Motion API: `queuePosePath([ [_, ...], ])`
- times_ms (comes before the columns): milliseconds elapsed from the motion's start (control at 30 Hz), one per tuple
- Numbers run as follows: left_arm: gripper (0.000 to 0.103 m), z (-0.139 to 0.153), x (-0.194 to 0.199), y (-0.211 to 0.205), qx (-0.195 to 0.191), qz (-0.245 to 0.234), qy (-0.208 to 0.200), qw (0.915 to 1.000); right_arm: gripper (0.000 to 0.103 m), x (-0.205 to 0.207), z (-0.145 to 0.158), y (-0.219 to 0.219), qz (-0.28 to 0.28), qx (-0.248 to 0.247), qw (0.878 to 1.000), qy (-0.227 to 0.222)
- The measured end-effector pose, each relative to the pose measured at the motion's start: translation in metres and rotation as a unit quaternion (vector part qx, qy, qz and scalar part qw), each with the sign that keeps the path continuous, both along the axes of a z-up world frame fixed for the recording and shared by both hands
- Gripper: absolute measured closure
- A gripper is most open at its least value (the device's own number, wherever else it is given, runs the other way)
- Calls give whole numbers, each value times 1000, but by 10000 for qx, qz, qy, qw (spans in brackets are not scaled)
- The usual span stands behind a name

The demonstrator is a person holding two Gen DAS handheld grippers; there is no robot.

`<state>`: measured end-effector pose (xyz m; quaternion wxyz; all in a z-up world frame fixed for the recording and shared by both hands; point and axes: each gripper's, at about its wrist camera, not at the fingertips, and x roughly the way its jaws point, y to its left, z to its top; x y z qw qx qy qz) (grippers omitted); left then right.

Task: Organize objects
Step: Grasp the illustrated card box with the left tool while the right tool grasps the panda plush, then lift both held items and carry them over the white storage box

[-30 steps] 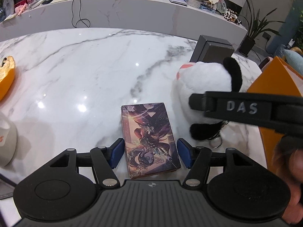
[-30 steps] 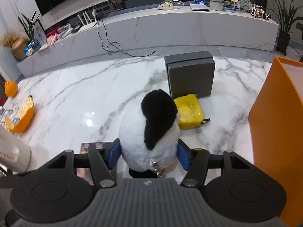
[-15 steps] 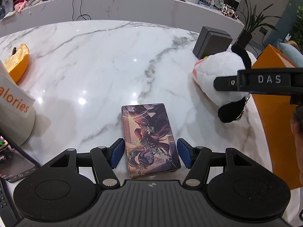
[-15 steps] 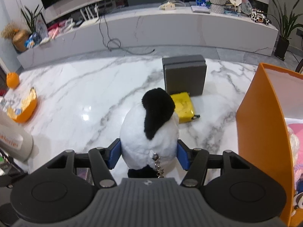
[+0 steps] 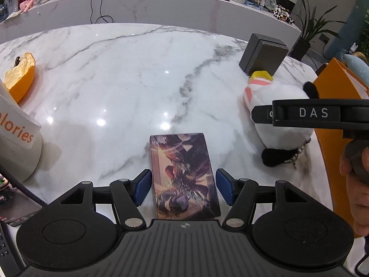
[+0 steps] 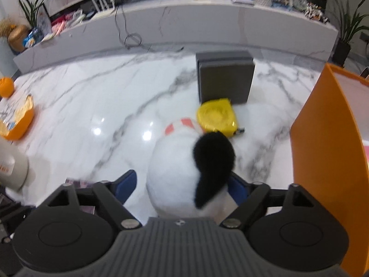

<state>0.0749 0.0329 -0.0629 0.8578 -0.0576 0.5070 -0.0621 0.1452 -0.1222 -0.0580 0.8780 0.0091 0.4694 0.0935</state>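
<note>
Evidently soft, light, squashy: panda plush (image 6: 184, 177) lay on bench (image 6: 92, 106) near right edge, beside orange bin (image 6: 322, 161). Best taken across round white body. Right gripper (image 6: 182, 187) fingers were opening around plush, left pad clear of it. Left gripper (image 5: 182, 189) fingers straddled card box (image 5: 184, 175), stiff, glossy, likely slippery; small gaps showed, no grasp. Plush face hidden; bin contents cut off; frame blurred.

Black ribbed hand-held gripper (image 5: 183, 188), blue pads (image 5: 143, 187), silver screws, white "DAS" lettering
</note>
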Motion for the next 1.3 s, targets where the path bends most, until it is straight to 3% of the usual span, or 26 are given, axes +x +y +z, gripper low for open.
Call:
queuePosePath([
  [233,30,-5,6,-9,327,-135,-32,9994,19,12,-13,2,-94,-73,9999,85],
  [500,30,-5,4,-13,515,-231,-77,9984,31,13,-20,5,-41,-112,9997,191],
  [867,32,-1,0,-15,251,-424,-98,9987,34,10,-10,0,-25,4,9999,138],
  [1300,32,29,-12,-20,17,-405,-428,9983,35,-3,20,-9,-80,126,9997,-167],
])
